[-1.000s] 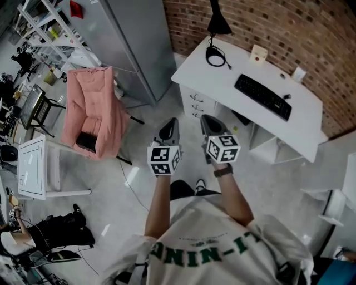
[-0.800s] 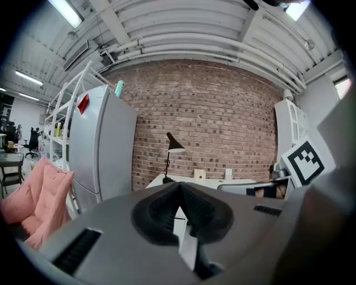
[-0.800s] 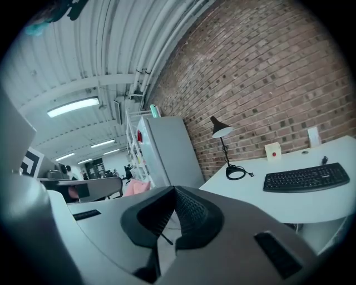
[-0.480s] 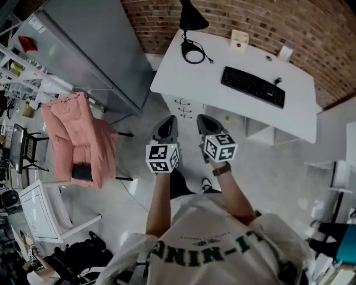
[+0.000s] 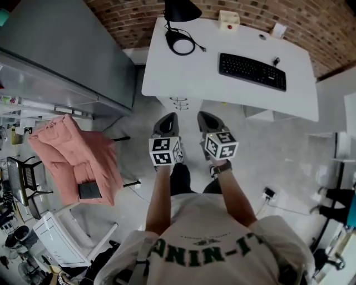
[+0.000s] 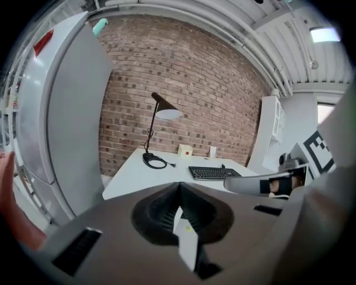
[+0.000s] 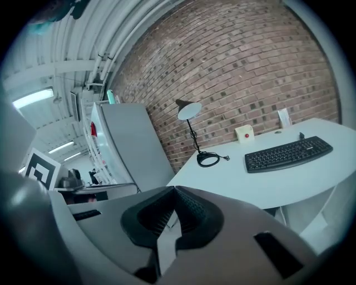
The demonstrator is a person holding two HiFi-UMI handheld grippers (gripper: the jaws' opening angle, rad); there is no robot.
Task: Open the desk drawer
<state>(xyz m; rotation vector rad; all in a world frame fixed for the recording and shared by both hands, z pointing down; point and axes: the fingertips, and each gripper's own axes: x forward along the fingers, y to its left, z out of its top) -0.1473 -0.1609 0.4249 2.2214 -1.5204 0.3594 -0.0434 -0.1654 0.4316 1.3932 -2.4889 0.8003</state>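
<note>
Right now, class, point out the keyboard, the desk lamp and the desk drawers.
keyboard [image 5: 252,71], head view, middle of its keys.
desk lamp [image 5: 181,10], head view, its black shade.
desk drawers [image 5: 179,103], head view, the front handles.

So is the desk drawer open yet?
Shut: the drawers sit tucked under the desk, none pulled out; left gripper and right gripper hang short of them.
</note>
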